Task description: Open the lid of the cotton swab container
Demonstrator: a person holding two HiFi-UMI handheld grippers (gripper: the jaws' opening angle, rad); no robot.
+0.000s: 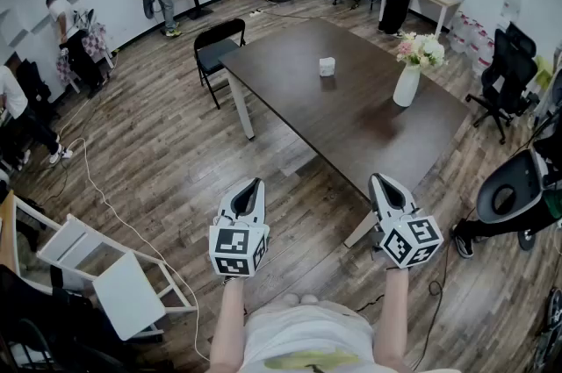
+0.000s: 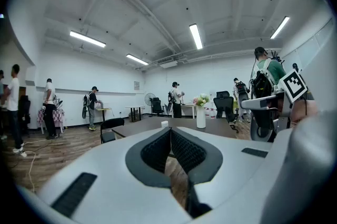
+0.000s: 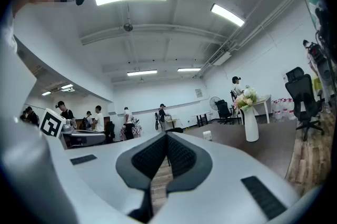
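The cotton swab container (image 1: 327, 66) is a small white box near the middle of the dark brown table (image 1: 351, 117). It shows small and far in the left gripper view (image 2: 164, 123) and the right gripper view (image 3: 207, 135). My left gripper (image 1: 255, 182) hangs over the wooden floor in front of the table, well short of the container, jaws shut and empty (image 2: 170, 129). My right gripper (image 1: 378, 178) is level with it near the table's front corner, also shut with nothing between the pads (image 3: 167, 136).
A white vase of flowers (image 1: 408, 75) stands on the table right of the container. A black chair (image 1: 213, 46) sits at the table's far left corner. A white folding chair (image 1: 114, 275) lies at my left, an office chair (image 1: 514, 191) at my right. Several people stand along the walls.
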